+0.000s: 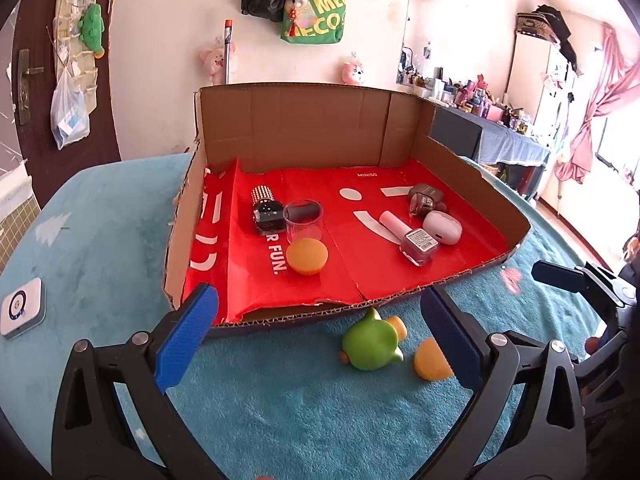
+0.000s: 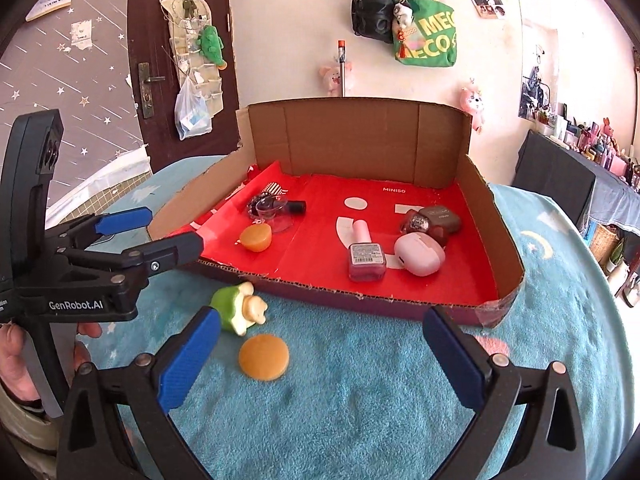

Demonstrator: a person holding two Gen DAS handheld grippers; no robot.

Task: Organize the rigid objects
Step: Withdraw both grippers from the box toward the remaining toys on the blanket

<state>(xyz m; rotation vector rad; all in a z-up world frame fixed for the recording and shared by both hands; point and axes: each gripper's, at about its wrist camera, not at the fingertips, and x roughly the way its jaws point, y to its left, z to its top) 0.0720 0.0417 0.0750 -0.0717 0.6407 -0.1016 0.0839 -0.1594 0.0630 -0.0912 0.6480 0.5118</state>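
A cardboard tray (image 1: 472, 184) (image 2: 496, 216) with a red liner stands on the blue cloth. In it lie an orange puck (image 1: 307, 256) (image 2: 256, 237), a clear cup (image 1: 303, 222), a black bottle (image 1: 267, 216), a pink nail polish bottle (image 1: 416, 242) (image 2: 366, 261), a pink earbud case (image 1: 442, 226) (image 2: 419, 254) and a brown case (image 2: 442, 218). In front of the tray lie a green toy (image 1: 372, 344) (image 2: 236, 306) and a second orange puck (image 1: 430, 360) (image 2: 264, 357). My left gripper (image 1: 320, 348) (image 2: 160, 232) is open above the toy. My right gripper (image 2: 320, 354) is open above the cloth, with the puck just inside its left finger.
A white device (image 1: 22, 306) lies on the cloth at the far left. The blue cloth (image 2: 360, 420) covers a round table. A dark door (image 2: 160, 60) and a wall with hanging bags stand behind. A cluttered desk (image 1: 500, 120) is at the right.
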